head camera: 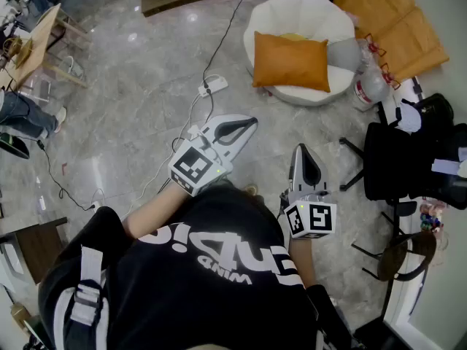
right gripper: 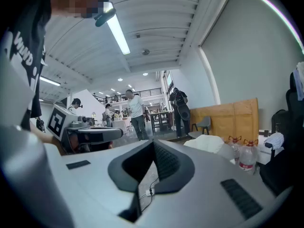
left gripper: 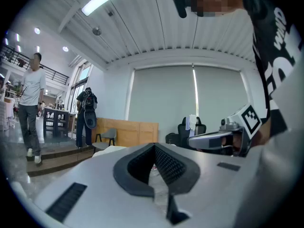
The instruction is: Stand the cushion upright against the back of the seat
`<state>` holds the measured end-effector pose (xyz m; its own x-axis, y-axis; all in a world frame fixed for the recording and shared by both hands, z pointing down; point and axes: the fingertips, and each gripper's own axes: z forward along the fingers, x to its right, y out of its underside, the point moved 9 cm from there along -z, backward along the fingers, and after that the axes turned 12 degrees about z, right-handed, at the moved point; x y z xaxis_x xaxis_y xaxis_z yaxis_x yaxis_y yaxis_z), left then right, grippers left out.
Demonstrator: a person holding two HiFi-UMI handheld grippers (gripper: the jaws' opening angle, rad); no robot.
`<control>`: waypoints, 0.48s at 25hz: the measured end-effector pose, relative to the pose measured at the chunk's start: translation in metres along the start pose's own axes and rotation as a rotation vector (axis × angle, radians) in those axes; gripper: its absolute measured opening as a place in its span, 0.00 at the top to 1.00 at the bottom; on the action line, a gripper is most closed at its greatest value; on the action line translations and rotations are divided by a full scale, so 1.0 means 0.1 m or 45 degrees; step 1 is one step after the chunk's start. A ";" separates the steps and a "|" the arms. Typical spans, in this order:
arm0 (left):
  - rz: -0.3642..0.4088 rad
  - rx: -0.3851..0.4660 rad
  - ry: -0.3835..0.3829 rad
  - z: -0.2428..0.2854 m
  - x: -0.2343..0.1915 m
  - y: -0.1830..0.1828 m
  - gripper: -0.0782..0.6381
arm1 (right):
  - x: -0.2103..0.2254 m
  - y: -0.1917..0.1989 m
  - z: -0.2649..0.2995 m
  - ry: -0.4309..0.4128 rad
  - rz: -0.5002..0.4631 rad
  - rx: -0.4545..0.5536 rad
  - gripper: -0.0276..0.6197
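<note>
only overhead, cushion (head camera: 290, 62) on seat (head camera: 271, 12)

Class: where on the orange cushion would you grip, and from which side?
Likely the near long edge of the orange cushion, coming from the open front of the white seat: it lies flat with that thin edge exposed, and the curved back blocks the far side.

A white power strip (head camera: 212, 86) lies on the grey marble floor (head camera: 131, 122) at upper centre; water bottles (head camera: 371, 86) stand at upper right, a black office chair (head camera: 408, 159) below them.
</note>
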<state>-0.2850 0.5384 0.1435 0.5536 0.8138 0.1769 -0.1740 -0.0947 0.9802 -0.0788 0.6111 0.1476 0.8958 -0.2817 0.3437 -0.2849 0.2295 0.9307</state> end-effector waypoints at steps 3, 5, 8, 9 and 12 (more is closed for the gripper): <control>-0.005 0.012 0.006 0.00 0.02 0.01 0.89 | -0.02 0.03 -0.01 0.002 -0.002 0.010 0.93; -0.003 0.018 0.005 -0.01 0.01 0.02 0.89 | -0.05 0.04 0.00 -0.002 -0.007 0.014 0.93; 0.001 0.026 0.001 -0.07 -0.03 0.01 0.89 | -0.11 0.03 0.03 -0.010 -0.014 0.023 0.93; 0.004 0.026 0.002 -0.09 -0.05 0.01 0.89 | -0.13 0.03 0.04 -0.014 -0.011 0.030 0.93; 0.007 0.023 0.010 -0.17 -0.13 0.01 0.89 | -0.20 0.01 0.07 -0.031 -0.008 0.046 0.93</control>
<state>-0.3065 0.5375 0.1405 0.5463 0.8177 0.1817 -0.1620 -0.1097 0.9807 -0.0999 0.6101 0.1423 0.8890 -0.3060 0.3406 -0.2919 0.1944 0.9365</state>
